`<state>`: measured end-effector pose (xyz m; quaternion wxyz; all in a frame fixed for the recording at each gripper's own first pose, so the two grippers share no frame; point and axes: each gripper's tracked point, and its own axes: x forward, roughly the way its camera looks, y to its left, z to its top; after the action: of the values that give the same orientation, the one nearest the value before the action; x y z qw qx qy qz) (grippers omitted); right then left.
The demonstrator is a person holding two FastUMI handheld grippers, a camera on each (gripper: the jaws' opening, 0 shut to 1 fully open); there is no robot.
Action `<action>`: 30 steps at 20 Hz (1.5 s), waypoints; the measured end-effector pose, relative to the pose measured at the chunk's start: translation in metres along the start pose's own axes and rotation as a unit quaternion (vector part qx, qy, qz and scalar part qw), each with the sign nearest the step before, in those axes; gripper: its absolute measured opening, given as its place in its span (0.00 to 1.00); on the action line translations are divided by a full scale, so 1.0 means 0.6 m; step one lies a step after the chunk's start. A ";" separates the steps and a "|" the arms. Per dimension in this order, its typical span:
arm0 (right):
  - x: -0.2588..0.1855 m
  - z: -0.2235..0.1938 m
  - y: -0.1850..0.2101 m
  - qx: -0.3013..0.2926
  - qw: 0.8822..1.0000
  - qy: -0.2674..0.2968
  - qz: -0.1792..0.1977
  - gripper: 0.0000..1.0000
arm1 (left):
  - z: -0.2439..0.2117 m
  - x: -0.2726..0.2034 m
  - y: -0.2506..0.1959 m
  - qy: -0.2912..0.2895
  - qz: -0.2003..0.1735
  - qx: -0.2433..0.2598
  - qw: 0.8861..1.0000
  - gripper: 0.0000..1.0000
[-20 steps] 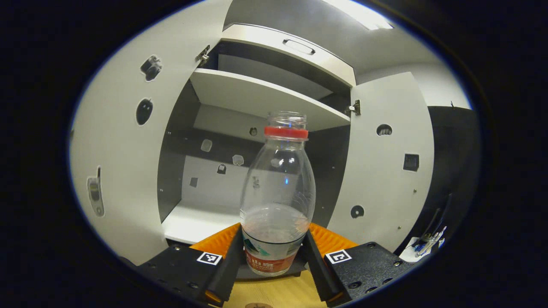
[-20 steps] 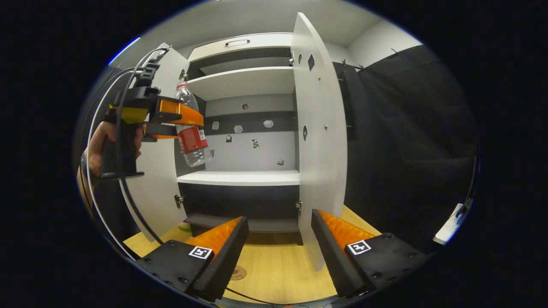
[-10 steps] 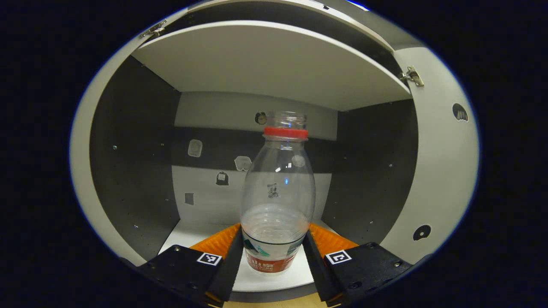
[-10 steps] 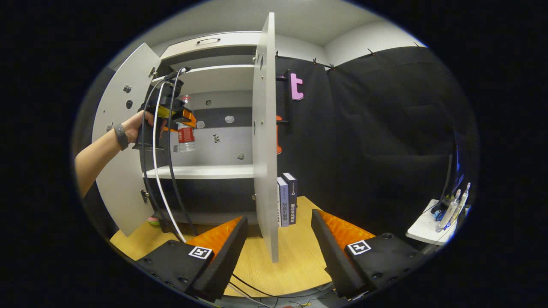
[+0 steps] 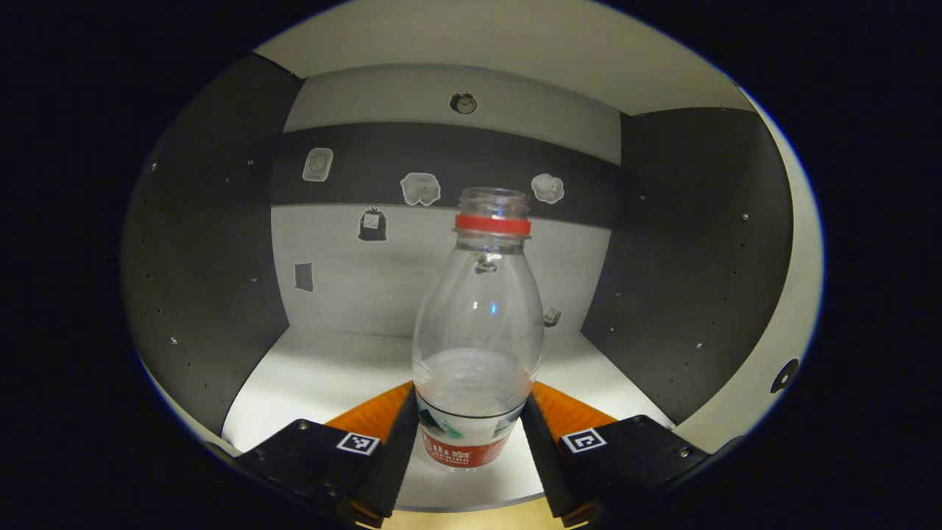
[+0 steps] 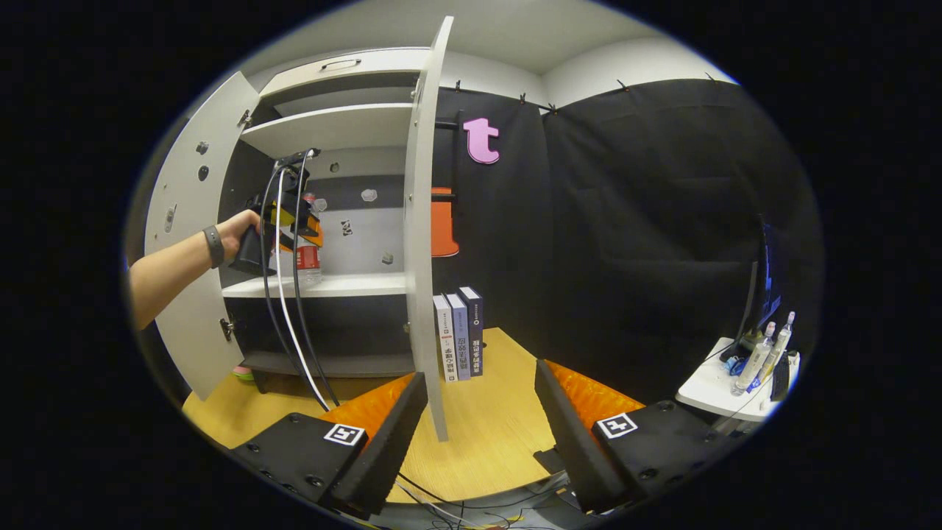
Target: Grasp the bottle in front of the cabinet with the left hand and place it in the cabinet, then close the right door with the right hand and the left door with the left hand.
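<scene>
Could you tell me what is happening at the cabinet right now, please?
A person is putting a clear bottle into the cabinet. The left hand-held gripper is shut on the bottle, holding it upright over the white shelf. Both doors are open; the right hand-held gripper is open, with the right door ahead of it.

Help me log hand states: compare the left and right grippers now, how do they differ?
The left gripper is shut on the bottle, held upright inside the cabinet; the right gripper is open and holds nothing. The left reaches over the shelf; the right sits outside, low, facing the right door. Both carry square markers.
</scene>
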<state>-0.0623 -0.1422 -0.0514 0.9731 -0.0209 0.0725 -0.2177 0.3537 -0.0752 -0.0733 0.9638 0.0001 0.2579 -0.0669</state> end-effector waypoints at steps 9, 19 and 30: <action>0.021 0.003 0.027 -0.007 1.000 -0.003 0.024 0.98 | 0.020 0.000 0.017 -0.055 0.006 -0.025 0.998 0.95; 0.025 -0.005 0.070 0.000 0.998 0.002 0.060 0.98 | 0.188 -0.205 0.004 -0.254 -0.040 -0.051 0.965 0.92; 0.031 0.049 0.192 0.038 0.985 -0.041 0.160 0.98 | 0.104 -0.452 0.058 -0.289 0.002 -0.044 0.956 0.92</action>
<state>0.0073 -0.0456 -0.0328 0.9976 0.0191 0.0268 -0.0605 0.1567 -0.0078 0.1145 0.9964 -0.0612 -0.0293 -0.0507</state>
